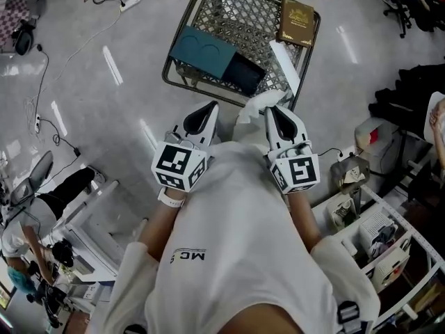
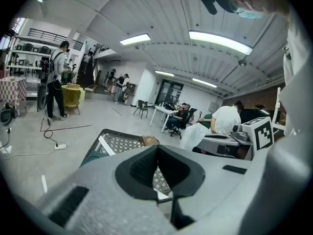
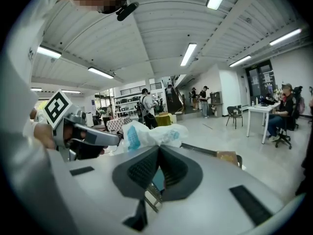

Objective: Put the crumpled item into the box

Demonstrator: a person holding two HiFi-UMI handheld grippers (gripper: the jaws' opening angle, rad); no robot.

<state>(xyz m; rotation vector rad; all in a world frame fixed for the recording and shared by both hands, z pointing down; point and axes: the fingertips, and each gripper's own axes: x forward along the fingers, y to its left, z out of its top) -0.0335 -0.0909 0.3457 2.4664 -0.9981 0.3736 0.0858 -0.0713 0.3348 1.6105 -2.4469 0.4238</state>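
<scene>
A crumpled white plastic bag (image 1: 254,107) with blue print (image 3: 150,133) sticks out past the tips of my right gripper (image 1: 272,111), which is shut on it. The bag hangs just over the near rim of a metal mesh basket (image 1: 182,30) on the floor. My left gripper (image 1: 208,110) is held beside it, a little to the left, jaws shut with nothing between them. In the left gripper view the bag (image 2: 194,137) shows to the right, and the basket (image 2: 97,147) lies ahead. Inside the basket lie a teal box (image 1: 208,53), a brown book (image 1: 295,21) and a white strip (image 1: 286,65).
A power strip (image 1: 129,3) and cables trail over the grey floor at the left. White shelving (image 1: 379,235) with clutter stands at the right. An office chair (image 1: 31,179) and a seated person are at the lower left. Several people, tables and chairs fill the room's far side.
</scene>
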